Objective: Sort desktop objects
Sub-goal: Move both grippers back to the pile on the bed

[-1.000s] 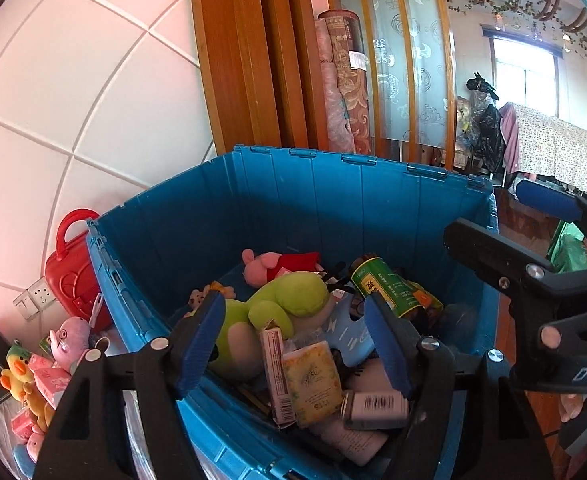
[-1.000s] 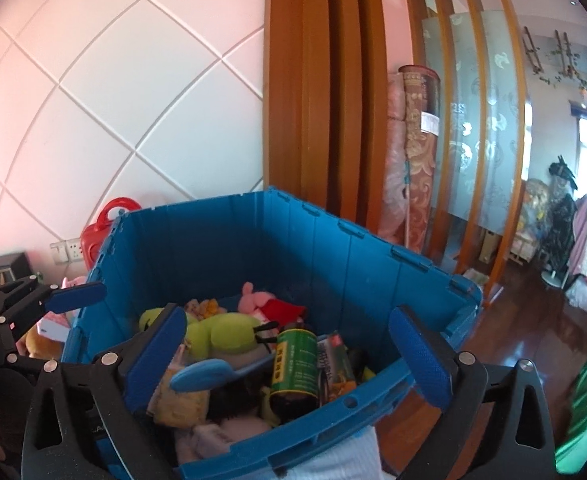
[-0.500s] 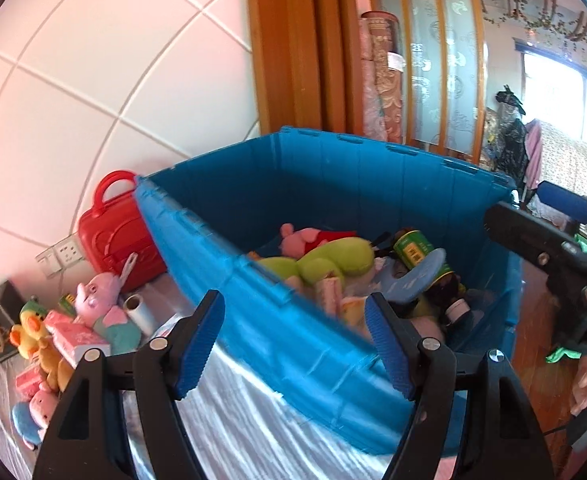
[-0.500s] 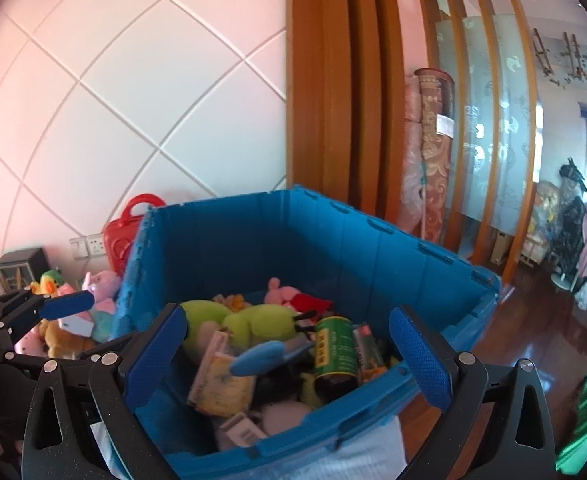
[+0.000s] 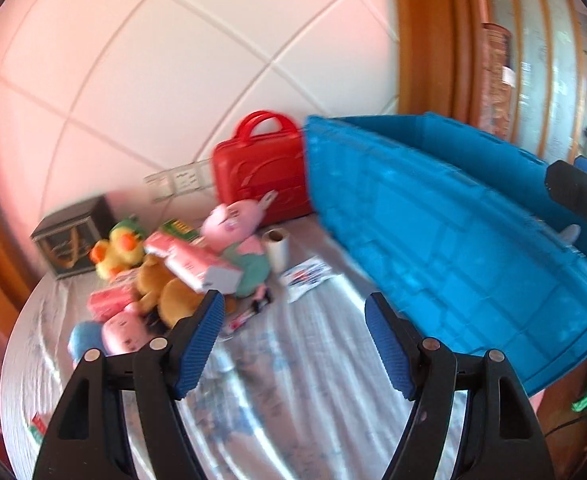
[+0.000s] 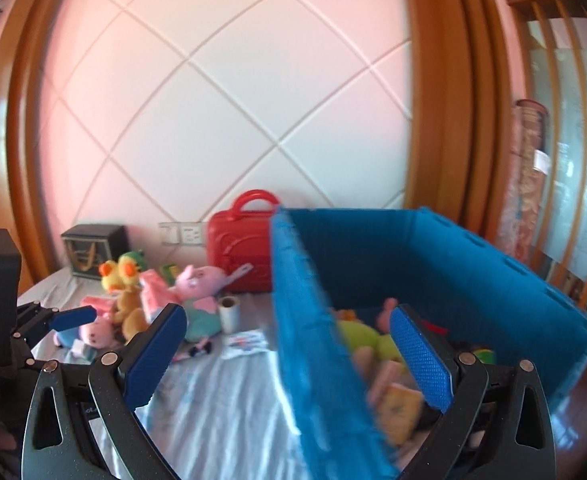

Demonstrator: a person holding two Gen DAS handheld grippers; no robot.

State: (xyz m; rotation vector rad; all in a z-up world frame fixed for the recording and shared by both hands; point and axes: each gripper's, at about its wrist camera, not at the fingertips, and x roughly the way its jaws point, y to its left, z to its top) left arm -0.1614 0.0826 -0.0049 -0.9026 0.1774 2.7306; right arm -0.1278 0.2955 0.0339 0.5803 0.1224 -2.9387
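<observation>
**Both grippers spread wide, nothing held, beside the blue crate**

I have the left gripper (image 5: pixel 295 344) hanging over the shiny, wrinkled silver tablecloth (image 5: pixel 293 400), its ribbed blue pads (image 5: pixel 199 346) spread wide with nothing between them. The right gripper (image 6: pixel 289 356) is likewise released and empty; its pads straddle the near wall of the large blue ribbed plastic crate (image 6: pixel 313 340).

Using that crate as my landmark: inside it I see a soft green plush (image 6: pixel 363 338), a bit of pink plush and a yellow packet (image 6: pixel 399 412), all blurred. Just left of the crate, against the tiled wall, stands a glossy red moulded plastic case with an arched handle (image 5: pixel 263 176). In front of the case lies a pink plush pig in a green dress (image 5: pixel 239 248), with a short white cardboard-cored roll (image 5: pixel 277 250) upright beside it and a flat white printed sachet (image 5: pixel 307 278) nearer the crate. Further left are a pink rectangular carton (image 5: pixel 195 266), a brown plush (image 5: pixel 165 292), a fuzzy yellow duck (image 5: pixel 117 252) and a dark cube-shaped box (image 5: pixel 71 236).
</observation>
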